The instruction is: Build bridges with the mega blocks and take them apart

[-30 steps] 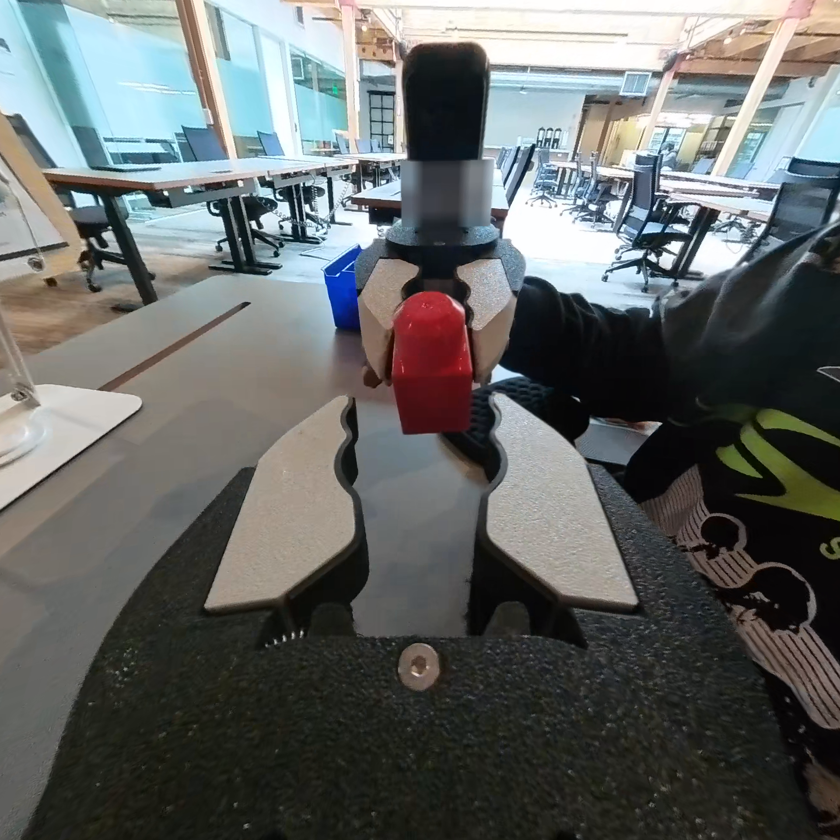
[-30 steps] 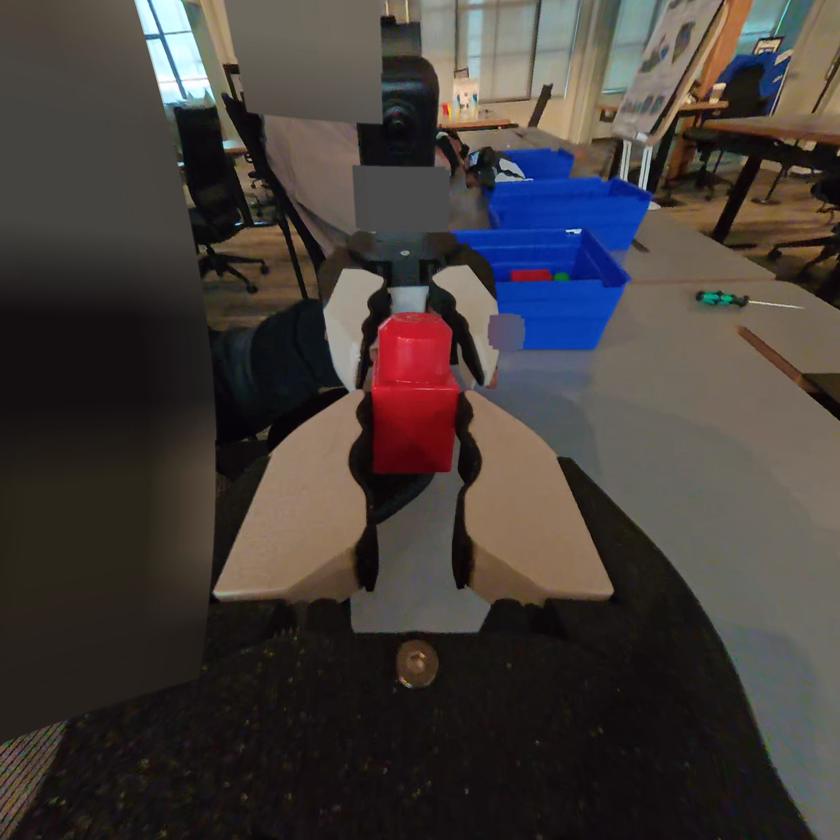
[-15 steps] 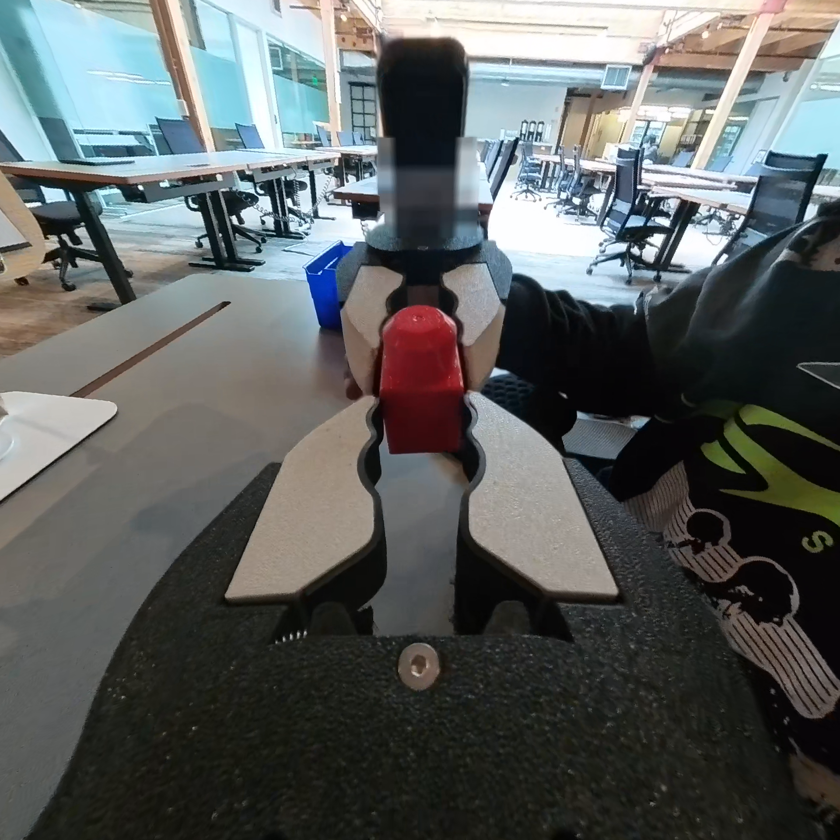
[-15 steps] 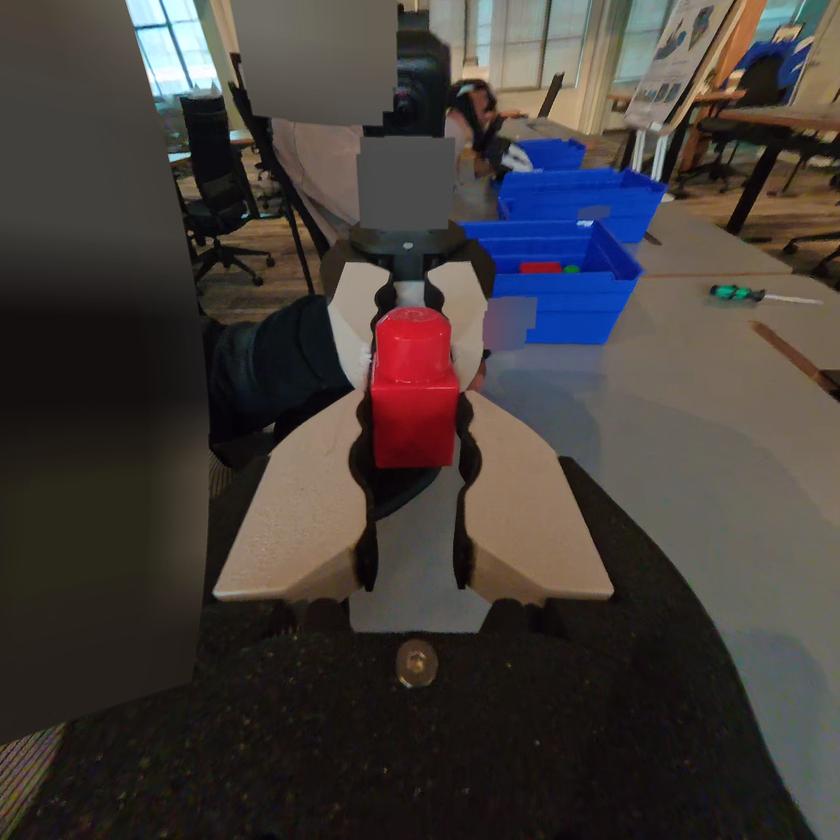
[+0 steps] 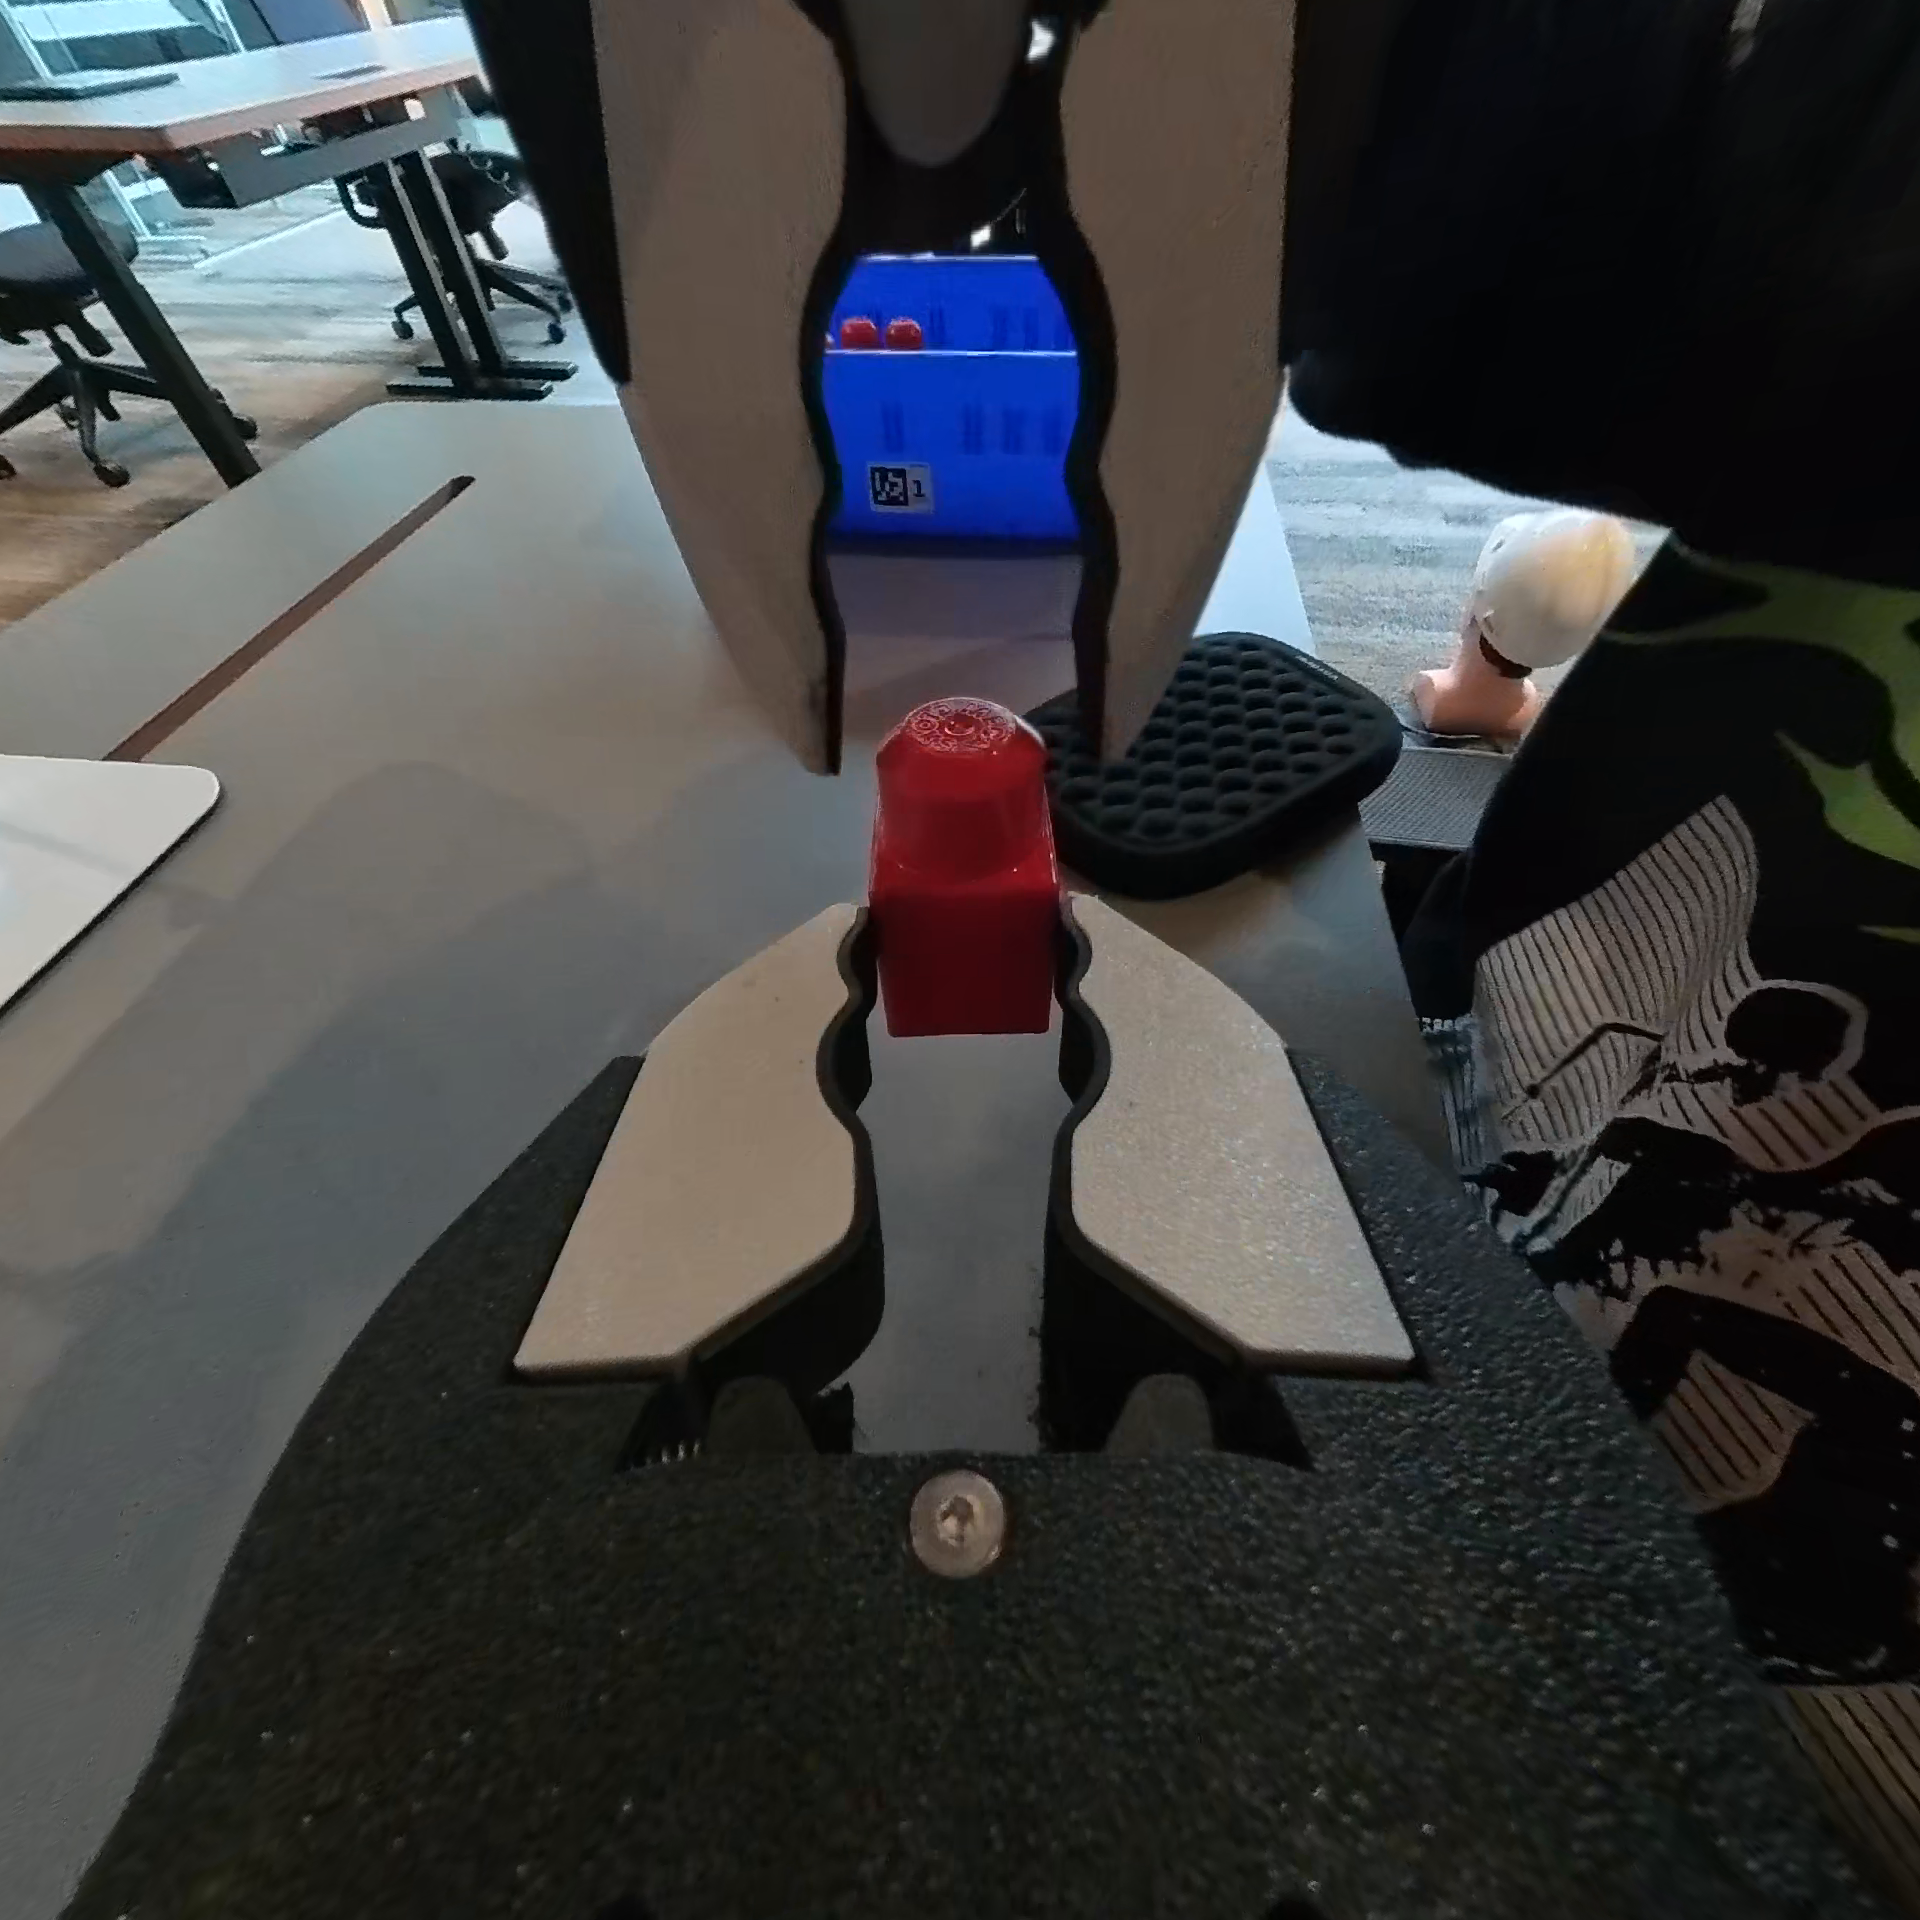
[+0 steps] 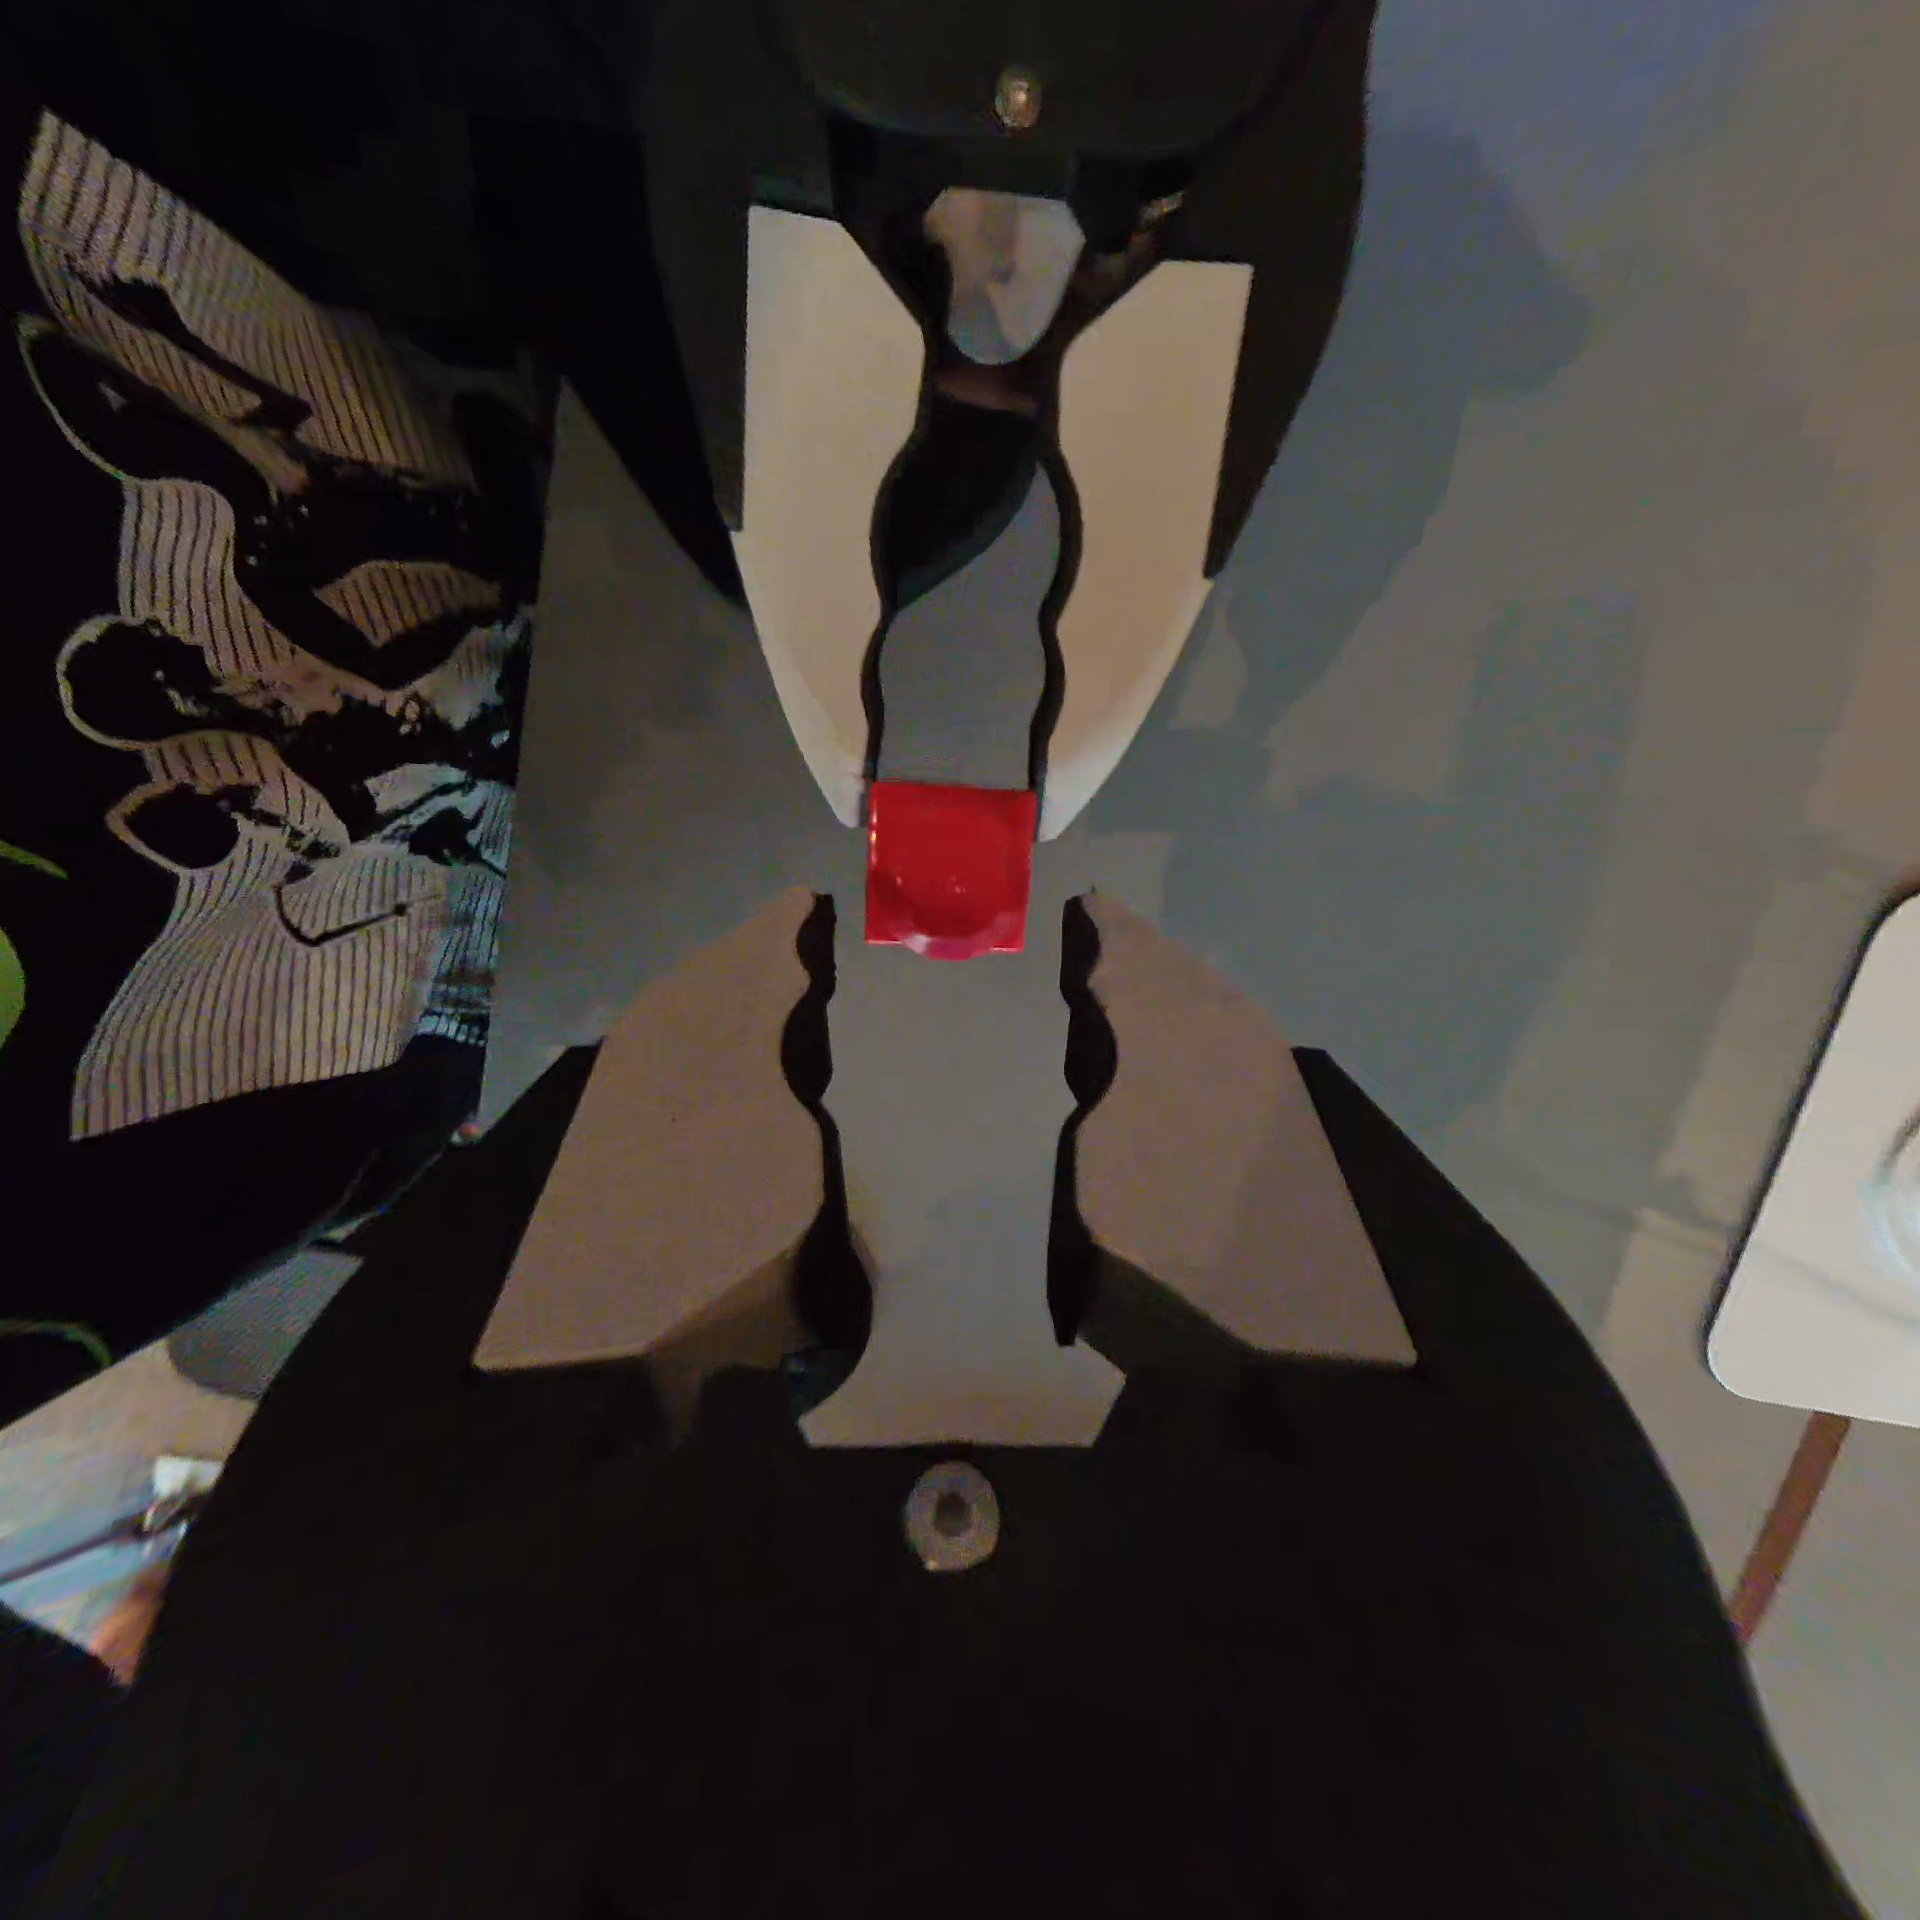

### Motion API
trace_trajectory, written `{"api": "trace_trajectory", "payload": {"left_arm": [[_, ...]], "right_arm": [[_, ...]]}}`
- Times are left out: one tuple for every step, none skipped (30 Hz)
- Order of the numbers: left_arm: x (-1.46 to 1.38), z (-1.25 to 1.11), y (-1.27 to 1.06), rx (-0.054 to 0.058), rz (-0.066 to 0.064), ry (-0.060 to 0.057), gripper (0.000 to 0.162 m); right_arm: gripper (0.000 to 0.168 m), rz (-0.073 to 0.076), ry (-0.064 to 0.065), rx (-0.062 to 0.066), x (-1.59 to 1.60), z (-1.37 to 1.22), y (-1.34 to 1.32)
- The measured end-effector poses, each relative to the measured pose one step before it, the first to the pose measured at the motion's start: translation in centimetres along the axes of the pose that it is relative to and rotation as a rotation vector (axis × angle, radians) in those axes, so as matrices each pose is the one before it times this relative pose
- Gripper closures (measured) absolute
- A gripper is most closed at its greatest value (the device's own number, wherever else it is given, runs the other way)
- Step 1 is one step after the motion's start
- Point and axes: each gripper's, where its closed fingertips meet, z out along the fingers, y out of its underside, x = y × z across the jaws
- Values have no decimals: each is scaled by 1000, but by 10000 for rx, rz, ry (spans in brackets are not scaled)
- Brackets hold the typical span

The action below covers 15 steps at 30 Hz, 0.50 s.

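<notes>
A red one-stud mega block (image 5: 961,935) is upright, stud up, over the grey table (image 5: 416,831). My left gripper (image 5: 961,940) is shut on the block's square body at its fingertips. My right gripper (image 5: 966,686) hangs above it, pointing down, open, its tips on either side of the stud and not touching. In the right wrist view, looking straight down, I see the block's top (image 6: 951,868) between the left gripper's tips (image 6: 948,805), and my right gripper (image 6: 951,920) is open and empty with a gap on both sides of the block.
A blue bin (image 5: 956,436) with red blocks inside stands at the table's far edge. A black honeycomb mat (image 5: 1216,769) lies right of the block. A white flat base (image 5: 83,831) sits at the left, also in the right wrist view (image 6: 1818,1195). The person's torso (image 5: 1662,1039) is close on the right. Left and right tips are no more than a few centimetres apart.
The right gripper held the block, then the left gripper closed on it. The right gripper has let go, opened and swung above the block, pointing down.
</notes>
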Motion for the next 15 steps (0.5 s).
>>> {"api": "trace_trajectory", "payload": {"left_arm": [[0, -5, 24, 19, 2, 19, 129], [20, -27, 3, 35, 4, 17, 129], [-12, -45, -14, 37, 5, -7, 129], [-14, -38, 5, 16, -7, 0, 129], [-4, -32, 14, 6, 0, 11, 129], [21, 10, 43, -4, 3, 17, 129], [-3, 13, 79, -18, -1, 2, 129], [-50, 15, 83, -13, -8, -22, 129], [-91, 12, 94, -3, -5, -73, 129], [-171, -56, 71, 8, 12, -158, 129], [-268, -146, 47, 36, 32, -256, 129], [-288, -276, 132, 22, 48, -279, 121], [-332, -362, 285, -36, -23, -308, 109], [-338, -429, 419, -85, -111, -299, 103], [-306, -482, 443, -68, -139, -282, 100]], "right_arm": [[127, -54, -50, -212, -82, 220, -44], [129, -36, -6, -130, -7, 162, -65], [130, -14, -34, -74, -28, 132, -46], [132, -39, -34, -12, -20, 146, -80], [135, -51, -1, 52, 17, 108, -144], [139, 11, 41, 18, 108, 85, -67], [140, 4, 12, -47, 63, 82, 17], [140, -53, 12, -76, 30, 87, 63], [140, -60, 68, -68, 92, 81, 21], [140, -28, 93, -72, 142, 76, 34], [140, 12, 110, -89, 222, 78, 89], [140, 52, 94, -122, 257, 114, 163], [140, 12, 78, -180, 256, 178, 330], [140, 17, 52, -131, 235, 265, 312], [140, 59, -3, -100, 181, 340, 329]]}}
